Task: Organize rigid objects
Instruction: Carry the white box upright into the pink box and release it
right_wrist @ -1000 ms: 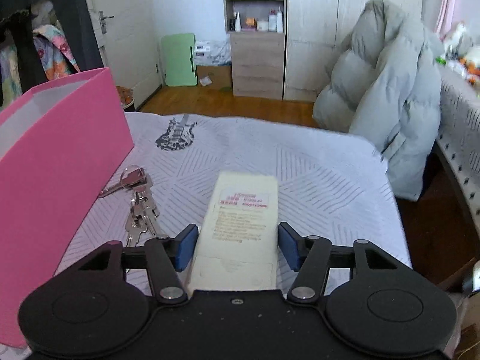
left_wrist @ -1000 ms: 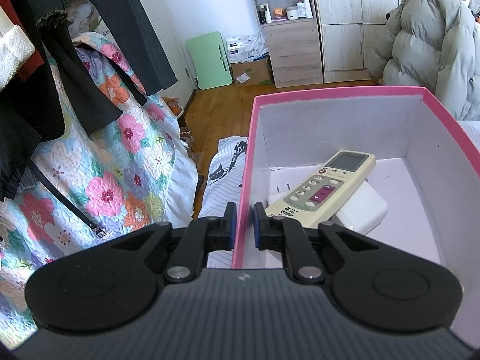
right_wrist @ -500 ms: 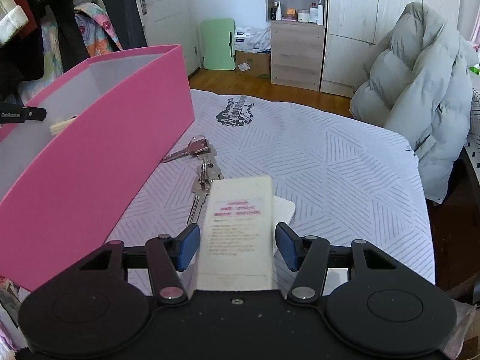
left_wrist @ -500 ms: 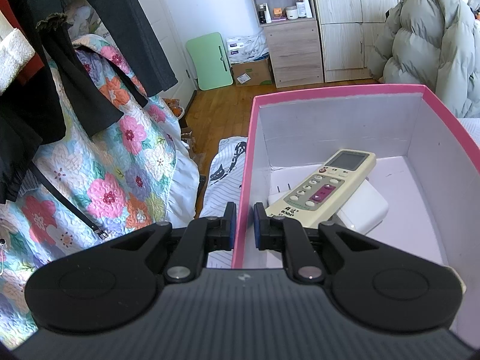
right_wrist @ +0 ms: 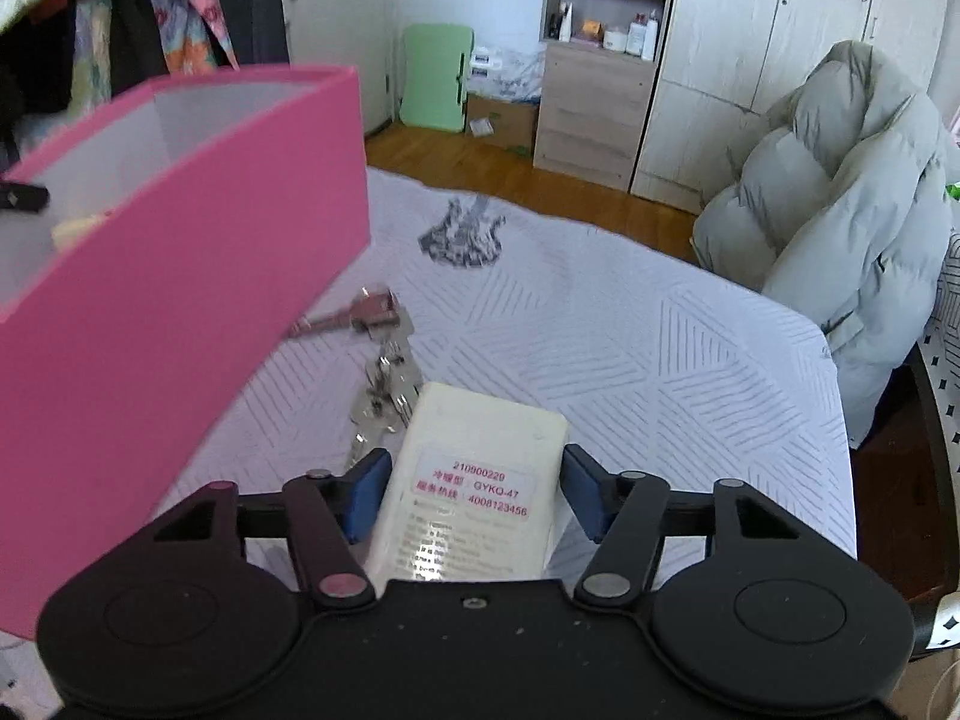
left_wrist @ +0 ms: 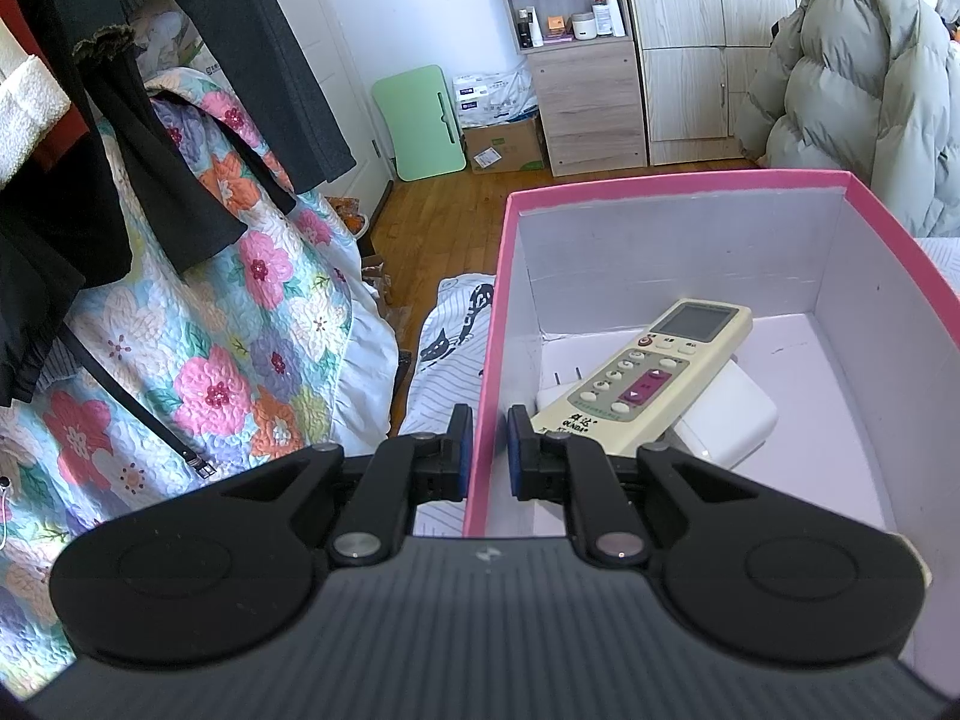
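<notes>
My left gripper (left_wrist: pixel 485 450) is shut on the left wall of the pink box (left_wrist: pixel 678 183). Inside the box a cream remote with a screen (left_wrist: pixel 645 378) lies on a white flat block (left_wrist: pixel 723 420). My right gripper (right_wrist: pixel 474 489) is shut on a second cream remote (right_wrist: pixel 474 486), label side up, held above the bed. The pink box also shows in the right wrist view (right_wrist: pixel 180 276) at the left. A bunch of keys (right_wrist: pixel 384 360) lies on the bed between the box and the held remote.
The box stands on a bed with a white striped sheet (right_wrist: pixel 630 330). A grey puffer jacket (right_wrist: pixel 840 210) hangs at the bed's right. A floral quilt (left_wrist: pixel 210 330) and dark clothes hang at the left. A wooden cabinet (left_wrist: pixel 588 96) stands at the far wall.
My right gripper has lifted the second remote higher off the bed and swung towards the pink box. My left gripper still grips the box wall, unmoved.
</notes>
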